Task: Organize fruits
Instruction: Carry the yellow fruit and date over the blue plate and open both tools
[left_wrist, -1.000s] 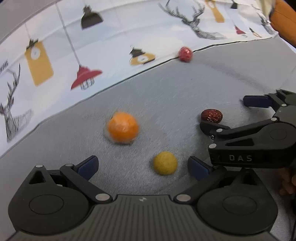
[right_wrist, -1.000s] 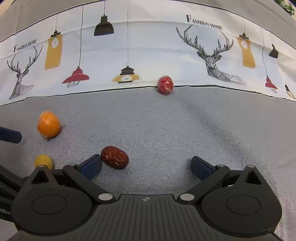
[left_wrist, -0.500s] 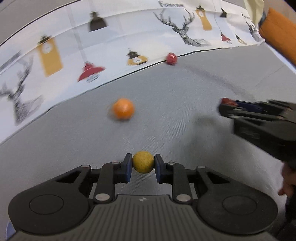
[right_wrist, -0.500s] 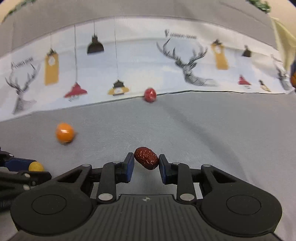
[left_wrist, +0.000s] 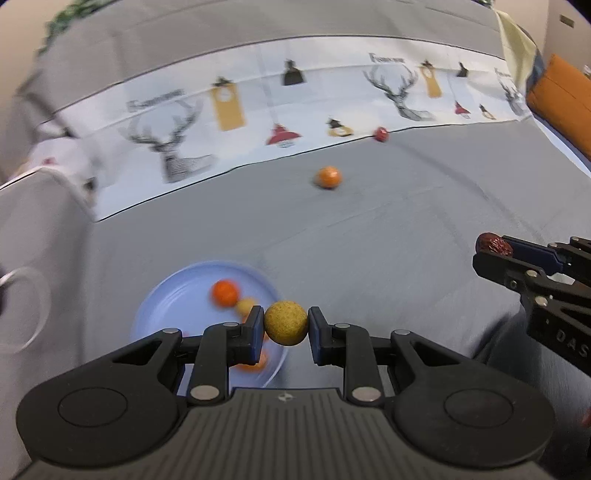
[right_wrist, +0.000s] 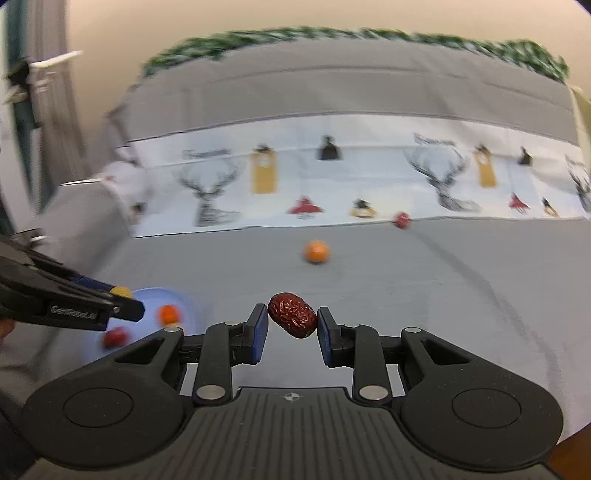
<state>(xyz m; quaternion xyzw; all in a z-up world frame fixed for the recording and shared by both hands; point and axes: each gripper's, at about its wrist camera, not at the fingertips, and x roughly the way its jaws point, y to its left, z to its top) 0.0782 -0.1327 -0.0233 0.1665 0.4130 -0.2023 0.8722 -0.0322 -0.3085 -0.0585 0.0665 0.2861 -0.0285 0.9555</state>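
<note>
Just beside the blue plate (left_wrist: 162, 306), the left gripper (left_wrist: 286, 328) pinches a light, probably firm yellow ball (left_wrist: 286, 322) across its middle, while the right gripper (right_wrist: 291, 325) clamps a wrinkled, soft-looking red date (right_wrist: 292, 314) by its sides.

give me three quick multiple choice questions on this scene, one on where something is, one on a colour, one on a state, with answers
1. Where is the loose orange fruit?
A. on the grey cloth
B. in the blue plate
C. in the right tongs

2. What colour is the ball in the left tongs?
A. green
B. yellow
C. white

3. What state are the right tongs in?
A. wide open and empty
B. shut on a wrinkled red date
C. shut on a spoon

Answers: 1 A, it lies alone on the grey cloth, beyond the blue plate. 2 B, the yellow ball shows between the pads. 3 B, the red date is pinched between both pads.
</note>
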